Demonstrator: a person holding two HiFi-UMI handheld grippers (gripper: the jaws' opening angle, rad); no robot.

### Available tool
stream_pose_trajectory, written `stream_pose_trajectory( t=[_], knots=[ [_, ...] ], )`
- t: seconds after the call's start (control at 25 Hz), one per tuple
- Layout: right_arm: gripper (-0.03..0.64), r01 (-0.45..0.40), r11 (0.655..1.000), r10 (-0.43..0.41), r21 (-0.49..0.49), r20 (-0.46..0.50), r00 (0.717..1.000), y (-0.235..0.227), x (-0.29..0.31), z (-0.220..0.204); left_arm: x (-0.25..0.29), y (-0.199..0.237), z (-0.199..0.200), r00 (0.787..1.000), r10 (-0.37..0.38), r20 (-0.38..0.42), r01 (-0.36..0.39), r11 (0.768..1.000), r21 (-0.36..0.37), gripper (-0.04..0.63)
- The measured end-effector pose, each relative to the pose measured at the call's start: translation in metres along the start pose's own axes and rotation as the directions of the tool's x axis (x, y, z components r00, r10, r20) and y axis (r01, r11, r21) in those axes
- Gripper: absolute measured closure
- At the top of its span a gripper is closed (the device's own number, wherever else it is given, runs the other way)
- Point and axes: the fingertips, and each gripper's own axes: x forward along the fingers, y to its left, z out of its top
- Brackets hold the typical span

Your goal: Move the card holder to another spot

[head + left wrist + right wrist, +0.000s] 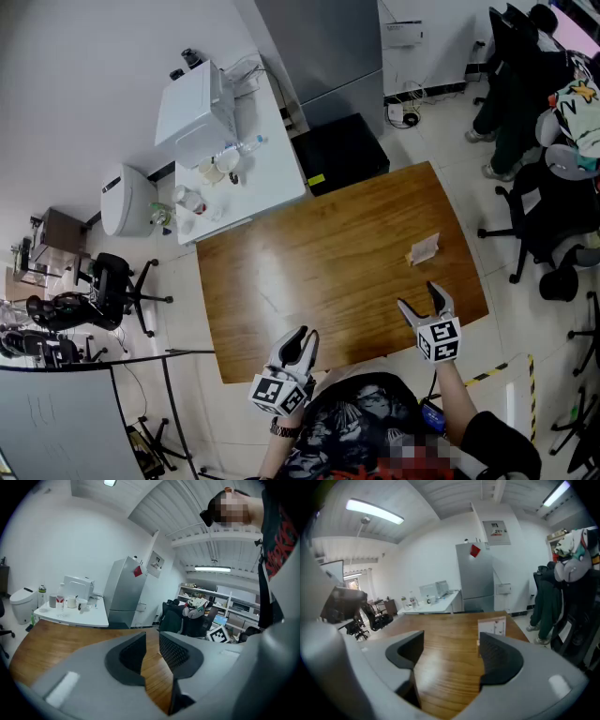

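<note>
The card holder [424, 249] stands upright with a pale card in it, near the right edge of the brown wooden table [319, 272]. My right gripper [418, 298] hovers over the table's near right corner, a short way short of the holder, open and empty. In the right gripper view the card holder [491, 626] stands ahead of the jaws, partly hidden behind the right finger [499, 660]. My left gripper [303, 337] hangs at the near edge of the table. Its jaws leave only a narrow slit in the left gripper view [152, 648], with nothing between them.
A white side table [272, 178] with a white appliance [192, 108], cups and bottles adjoins the far left corner. A black box [339, 150] sits on the floor beyond the far edge. Office chairs [548, 220] and a standing person [511, 75] are at the right.
</note>
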Motion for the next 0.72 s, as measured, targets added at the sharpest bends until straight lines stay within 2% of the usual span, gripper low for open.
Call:
stream_pose_trajectory(
  t=[0.04, 0.08, 0.16, 0.28, 0.4, 0.48, 0.56, 0.72],
  knots=[
    [0.235, 0.033, 0.999, -0.033, 0.003, -0.044, 0.998, -0.02, 0.019, -0.015, 0.004, 0.001, 0.0, 1.0, -0.005, 0.003, 0.005, 1.0, 0.004, 0.505],
    [0.156, 0.068, 0.998, -0.068, 0.004, -0.085, 0.994, -0.04, 0.038, -0.029, 0.007, 0.003, 0.0, 1.0, -0.008, 0.004, 0.008, 1.0, 0.007, 0.505],
    [0.045, 0.144, 0.989, -0.144, -0.006, -0.155, 0.977, -0.078, 0.074, -0.048, 0.009, 0.005, 0.001, 1.0, -0.003, -0.004, 0.003, 1.0, 0.009, 0.505],
    [0.035, 0.217, 0.974, -0.225, -0.059, -0.219, 0.95, -0.129, 0.127, -0.058, 0.002, 0.012, 0.0, 0.999, 0.036, -0.02, -0.036, 0.999, 0.004, 0.505],
    [0.037, 0.184, 0.97, -0.225, -0.157, -0.303, 0.926, -0.154, 0.169, -0.07, -0.008, 0.021, -0.004, 0.997, 0.079, -0.022, -0.079, 0.997, -0.009, 0.505],
    [0.055, 0.176, 0.961, -0.24, -0.215, -0.321, 0.916, -0.156, 0.174, -0.069, -0.01, 0.025, -0.005, 0.996, 0.088, -0.017, -0.088, 0.996, -0.021, 0.505],
    [0.058, 0.179, 0.957, -0.241, -0.227, -0.283, 0.928, -0.139, 0.168, -0.061, -0.01, 0.029, -0.004, 0.997, 0.081, -0.005, -0.081, 0.996, -0.025, 0.505],
    [0.06, 0.224, 0.964, -0.244, -0.141, -0.141, 0.96, -0.082, 0.12, -0.022, -0.008, 0.035, 0.005, 0.998, 0.049, 0.03, -0.048, 0.999, -0.013, 0.505]
  ],
)
